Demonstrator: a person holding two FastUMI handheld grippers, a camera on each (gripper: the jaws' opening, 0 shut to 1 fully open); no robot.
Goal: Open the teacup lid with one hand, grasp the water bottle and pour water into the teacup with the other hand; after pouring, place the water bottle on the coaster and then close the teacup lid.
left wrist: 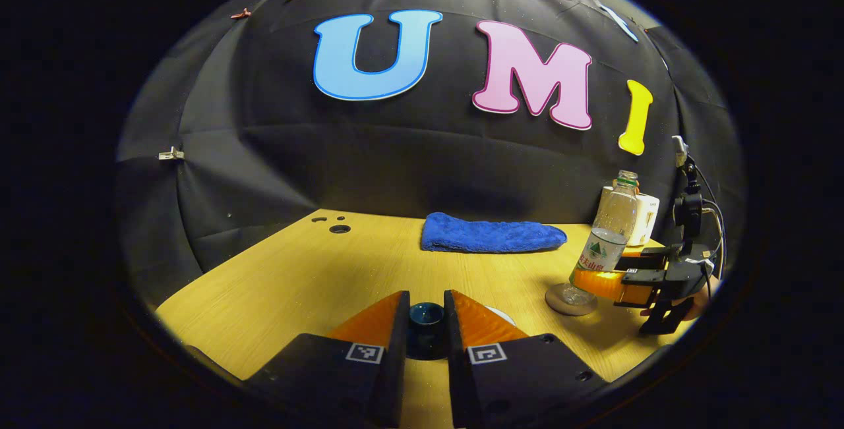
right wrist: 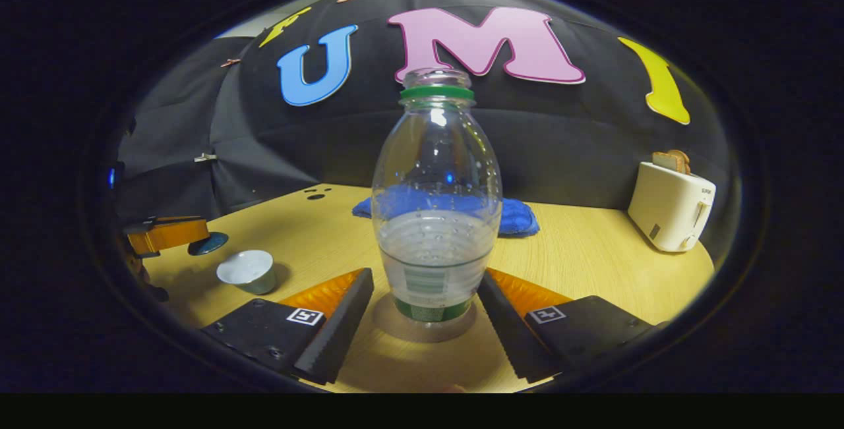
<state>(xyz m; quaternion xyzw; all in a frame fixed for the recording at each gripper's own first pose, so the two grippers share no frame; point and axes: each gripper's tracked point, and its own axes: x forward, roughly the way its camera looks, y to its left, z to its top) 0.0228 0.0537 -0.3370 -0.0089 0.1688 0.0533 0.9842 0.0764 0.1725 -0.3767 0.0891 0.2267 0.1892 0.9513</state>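
In my left gripper view, the left gripper (left wrist: pixel 426 323) has its 2 fingers drawn in on the dark blue knob of the teacup lid (left wrist: pixel 425 315); both fingers press against the knob's sides, so I read this as a firm hold. The lid sits low, right between the fingertips, above the wooden table (left wrist: pixel 297 271).

In my right gripper view, the water bottle (right wrist: pixel 435 205) stands upright on the round coaster (right wrist: pixel 386 323), dead centre between the 2 fingers of the right gripper (right wrist: pixel 422 323). The fingers are spread, with a visible gap on each side of the bottle, so neither presses on it. The bottle is uncapped (a green ring sits below its mouth) and roughly 1 third full.

Off to the left in that view, the open teacup (right wrist: pixel 247 271) rests on the table, well apart from the bottle, and the lid is held beside it, near the table edge.

A folded blue cloth (left wrist: pixel 491 233) lies at the back of the table, and a white toaster (right wrist: pixel 671 207) stands at the far right.
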